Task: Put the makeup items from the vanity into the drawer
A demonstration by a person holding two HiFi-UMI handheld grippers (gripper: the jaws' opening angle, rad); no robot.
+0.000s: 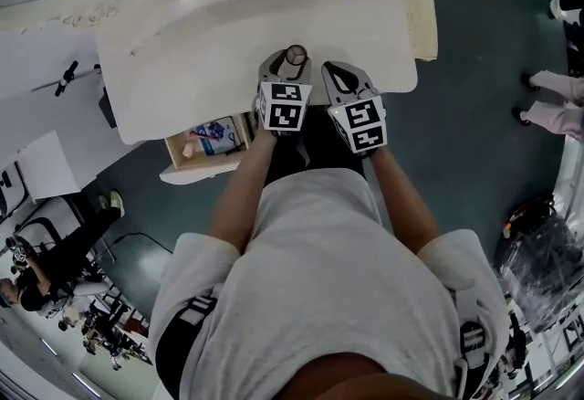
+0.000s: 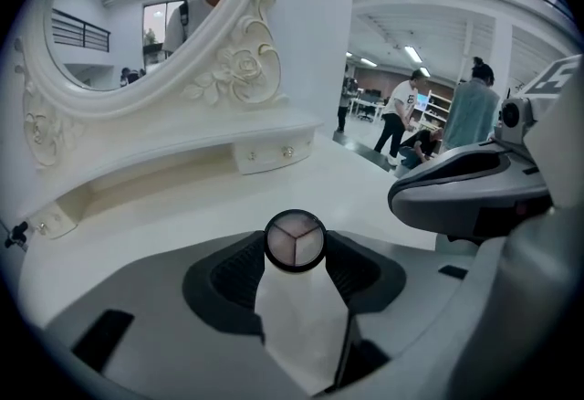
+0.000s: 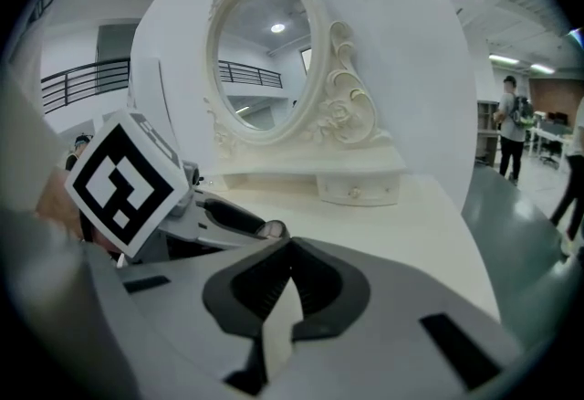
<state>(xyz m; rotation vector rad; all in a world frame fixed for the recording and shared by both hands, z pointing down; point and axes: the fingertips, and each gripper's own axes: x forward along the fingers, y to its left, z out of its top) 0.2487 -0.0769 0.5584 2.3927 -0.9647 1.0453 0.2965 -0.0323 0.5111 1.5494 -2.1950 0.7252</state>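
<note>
A round black-rimmed compact (image 2: 295, 240) with three pale powder wedges stands on edge between the jaws of my left gripper (image 2: 295, 254), which is shut on it. In the head view that gripper (image 1: 285, 69) hovers over the near edge of the white vanity top (image 1: 210, 42), the compact (image 1: 296, 54) showing at its tip. My right gripper (image 1: 345, 78) hangs just to its right, jaws shut (image 3: 290, 272) with nothing between them. The wooden drawer (image 1: 239, 128) stands pulled out below the top's left side, holding a blue packet (image 1: 217, 135) and a pinkish item (image 1: 188, 148).
An oval mirror (image 3: 265, 60) in a carved white frame rises at the back of the vanity, with a small knobbed drawer (image 3: 358, 191) beneath it. A beige mat (image 1: 420, 15) lies right of the vanity. People (image 2: 401, 115) stand on the grey floor beyond.
</note>
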